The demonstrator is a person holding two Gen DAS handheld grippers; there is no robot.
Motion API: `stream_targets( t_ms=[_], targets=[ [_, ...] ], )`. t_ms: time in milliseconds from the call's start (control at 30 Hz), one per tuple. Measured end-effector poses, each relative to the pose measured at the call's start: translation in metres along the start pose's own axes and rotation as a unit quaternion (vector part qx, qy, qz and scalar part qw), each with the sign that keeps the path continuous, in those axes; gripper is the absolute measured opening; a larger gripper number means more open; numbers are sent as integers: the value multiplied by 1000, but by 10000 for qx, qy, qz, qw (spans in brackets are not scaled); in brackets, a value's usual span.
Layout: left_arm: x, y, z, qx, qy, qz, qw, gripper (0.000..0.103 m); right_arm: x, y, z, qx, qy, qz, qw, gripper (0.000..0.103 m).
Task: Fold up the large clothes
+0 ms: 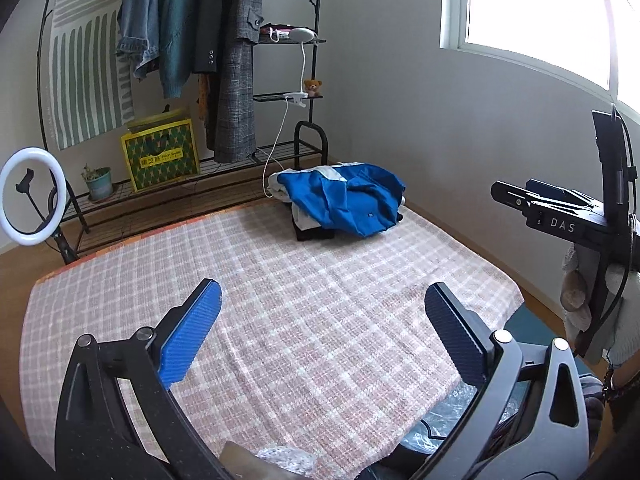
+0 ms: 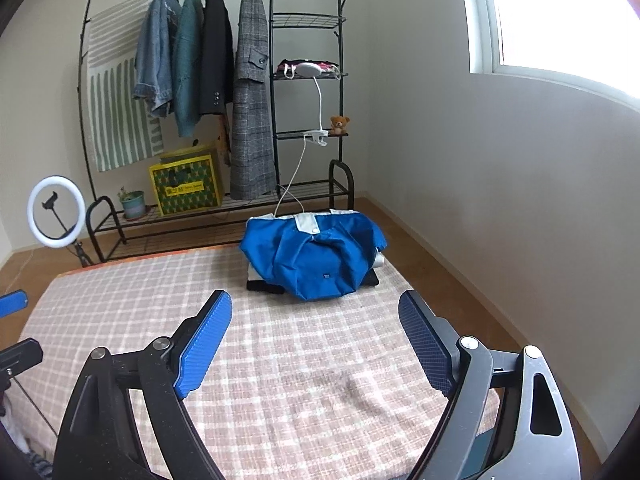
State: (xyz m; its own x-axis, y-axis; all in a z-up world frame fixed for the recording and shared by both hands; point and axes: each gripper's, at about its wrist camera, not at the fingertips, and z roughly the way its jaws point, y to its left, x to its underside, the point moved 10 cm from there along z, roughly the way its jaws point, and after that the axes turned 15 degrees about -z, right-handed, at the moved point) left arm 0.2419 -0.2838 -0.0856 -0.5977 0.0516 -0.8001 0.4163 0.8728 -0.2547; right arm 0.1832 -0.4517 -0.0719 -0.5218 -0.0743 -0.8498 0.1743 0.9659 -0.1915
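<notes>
A blue jacket with white trim (image 1: 348,196) lies folded on top of a small pile of dark and white clothes at the far edge of the plaid mat (image 1: 280,300). It also shows in the right wrist view (image 2: 316,258), with the mat (image 2: 280,360) below it. My left gripper (image 1: 320,300) is open and empty, above the near part of the mat. My right gripper (image 2: 316,312) is open and empty, a short way in front of the pile. The right gripper's body shows at the right edge of the left wrist view (image 1: 560,216).
A black clothes rack (image 2: 272,80) with hanging coats stands against the back wall. A yellow bag (image 2: 186,190) and a potted plant (image 2: 134,204) sit on its lower shelf. A ring light (image 2: 56,212) stands at the left. A wall and window are on the right.
</notes>
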Motion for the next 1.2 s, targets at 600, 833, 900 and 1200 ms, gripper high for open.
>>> stream_targets(
  t_ms=[600,833,900,1200],
  targets=[
    [14,30,45,-261,167,10,9995,103,11,21,47,141,32,-188,9997,86],
    [17,30,50,-251,235,47,9994,103,11,18,55,88,91,-104,9999,86],
    [17,31,50,-242,227,29,9994,103,11,18,55,67,87,-66,9999,86],
    [16,34,49,-241,206,-4,9995,103,12,24,59,29,116,-122,9999,86]
  ],
)
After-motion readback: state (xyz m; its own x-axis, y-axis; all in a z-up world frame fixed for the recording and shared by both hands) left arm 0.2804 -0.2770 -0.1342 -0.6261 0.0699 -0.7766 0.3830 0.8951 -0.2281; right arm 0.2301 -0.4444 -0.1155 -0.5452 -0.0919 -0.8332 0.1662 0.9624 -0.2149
